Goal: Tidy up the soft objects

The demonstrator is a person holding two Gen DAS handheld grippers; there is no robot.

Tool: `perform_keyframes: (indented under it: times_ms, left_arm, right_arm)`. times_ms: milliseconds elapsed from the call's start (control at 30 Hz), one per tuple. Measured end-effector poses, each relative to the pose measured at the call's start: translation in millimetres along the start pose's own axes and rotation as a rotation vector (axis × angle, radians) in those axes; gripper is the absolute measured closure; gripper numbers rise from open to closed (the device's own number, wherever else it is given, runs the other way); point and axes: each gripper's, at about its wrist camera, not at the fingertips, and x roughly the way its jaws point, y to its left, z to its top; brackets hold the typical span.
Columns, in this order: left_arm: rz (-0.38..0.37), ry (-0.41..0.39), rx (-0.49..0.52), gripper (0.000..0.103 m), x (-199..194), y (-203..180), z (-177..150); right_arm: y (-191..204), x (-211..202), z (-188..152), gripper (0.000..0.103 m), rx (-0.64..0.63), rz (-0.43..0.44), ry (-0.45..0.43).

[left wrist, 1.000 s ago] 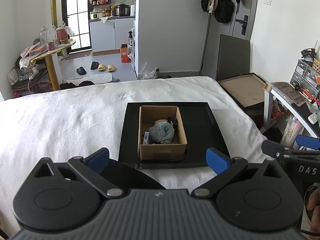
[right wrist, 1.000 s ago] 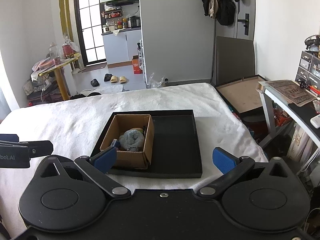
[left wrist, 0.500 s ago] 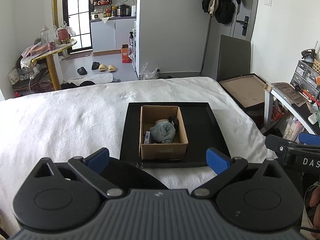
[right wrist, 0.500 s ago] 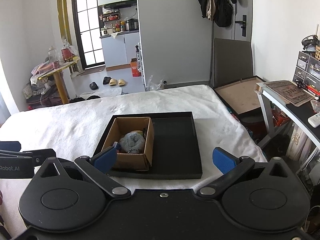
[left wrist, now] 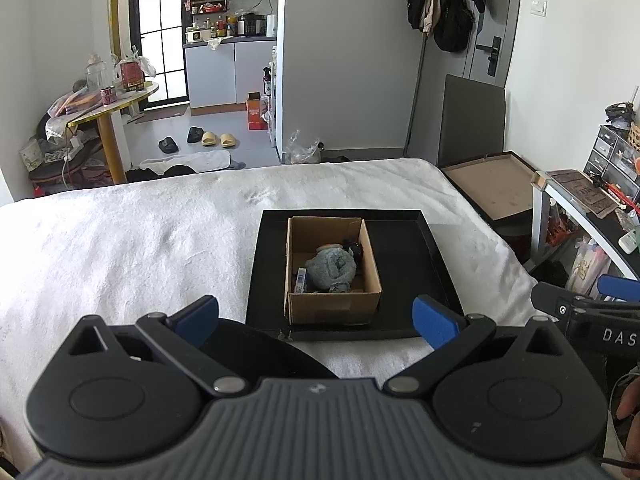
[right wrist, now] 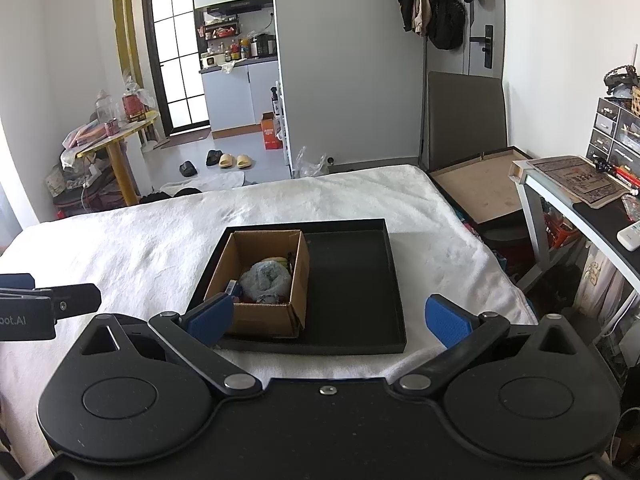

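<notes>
A: While both grippers wait before the tray, is either one holding something?

B: No. The left gripper and the right gripper stand wide apart, empty. Further on, the blue-grey cloth lies in the cardboard box on the black tray.

A: The risk?

B: The box is light; a finger catching its wall can tip it.

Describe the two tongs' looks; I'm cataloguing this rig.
Both the left tongs and the right tongs are matte black with round pivot discs, silver rivets and blue finger pads. White lettering marks their sides. The left body is ribbed grey.
</notes>
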Motion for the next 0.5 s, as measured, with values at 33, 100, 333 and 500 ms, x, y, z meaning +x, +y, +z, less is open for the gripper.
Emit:
perform_keyframes:
  times_ms: [33,100,333,500]
  left_arm:
    - [0.000,0.000,0.001,0.001,-0.1,0.2,0.1]
    - [0.002,0.000,0.000,0.001,0.2,0.2,0.5]
    - [-0.001,0.001,0.005,0.001,-0.3,1.0,1.2]
    - [-0.001,0.000,0.006,0.001,-1.8,1.0,1.6]
  right_arm:
    - [0.2,-0.1,-0.4,0.000,-0.001,-0.001,0.000]
    - [0.5,0.2,-0.5,0.000,-0.005,-0.004,0.000]
    - [-0.7,0.2,-1.2,0.000,0.004,-0.005,-0.006]
    - [-1.9,-0.6,-1.9,0.000,0.007,-0.007,-0.006]
